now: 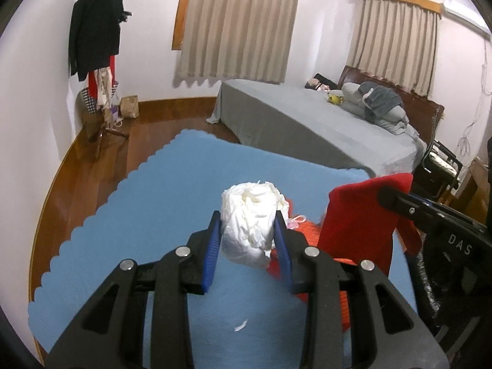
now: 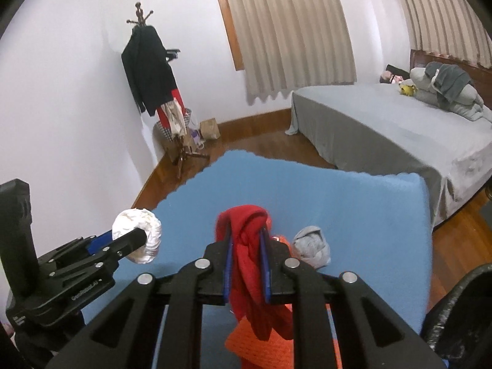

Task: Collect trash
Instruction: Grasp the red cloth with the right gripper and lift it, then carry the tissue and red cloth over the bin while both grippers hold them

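My left gripper is shut on a crumpled white paper wad and holds it above the blue mat. It also shows in the right wrist view at the left, with the wad in it. My right gripper is shut on a red cloth that hangs down between its fingers; the cloth shows in the left wrist view at the right. An orange knitted cloth lies on the mat under it. A grey balled cloth lies on the mat to the right.
A small white paper scrap lies on the mat. A black-lined bin stands at the right edge of the mat. A grey bed is behind, a coat rack in the left corner, wooden floor around.
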Demonstrator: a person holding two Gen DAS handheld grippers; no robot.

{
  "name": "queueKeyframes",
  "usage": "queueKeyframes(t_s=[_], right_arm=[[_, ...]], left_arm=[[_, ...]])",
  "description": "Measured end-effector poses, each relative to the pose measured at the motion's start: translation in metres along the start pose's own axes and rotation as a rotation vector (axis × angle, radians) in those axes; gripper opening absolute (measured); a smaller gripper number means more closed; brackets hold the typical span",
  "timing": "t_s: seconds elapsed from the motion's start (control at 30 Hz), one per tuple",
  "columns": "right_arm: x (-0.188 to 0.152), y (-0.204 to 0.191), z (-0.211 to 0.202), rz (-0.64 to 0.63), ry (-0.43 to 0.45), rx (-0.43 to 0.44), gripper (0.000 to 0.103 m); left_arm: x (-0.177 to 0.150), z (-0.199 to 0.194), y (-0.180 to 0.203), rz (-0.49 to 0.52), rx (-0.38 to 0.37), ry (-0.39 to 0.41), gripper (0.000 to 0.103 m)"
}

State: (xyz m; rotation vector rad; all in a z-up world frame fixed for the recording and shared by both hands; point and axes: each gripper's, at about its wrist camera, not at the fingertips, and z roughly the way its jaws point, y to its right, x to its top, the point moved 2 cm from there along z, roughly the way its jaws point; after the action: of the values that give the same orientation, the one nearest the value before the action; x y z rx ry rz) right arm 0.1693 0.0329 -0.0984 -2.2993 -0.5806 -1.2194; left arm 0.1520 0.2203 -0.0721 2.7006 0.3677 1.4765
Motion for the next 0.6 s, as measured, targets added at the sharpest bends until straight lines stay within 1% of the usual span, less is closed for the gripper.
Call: queueKeyframes(t_s=[0.33,0.6], right_arm=[[0.002,0.023,-0.039,0.018,0.041,-0.031,0.015],[-0.002,0.049,-0.069,0.044,0.069,-0.073,0.015]], left_arm=[[0.008,-0.013,0.039,0.039,-0.056,0.019,0.032],[0.003,-0.015,0.077,0.066,-0.123,0.012,0.032]])
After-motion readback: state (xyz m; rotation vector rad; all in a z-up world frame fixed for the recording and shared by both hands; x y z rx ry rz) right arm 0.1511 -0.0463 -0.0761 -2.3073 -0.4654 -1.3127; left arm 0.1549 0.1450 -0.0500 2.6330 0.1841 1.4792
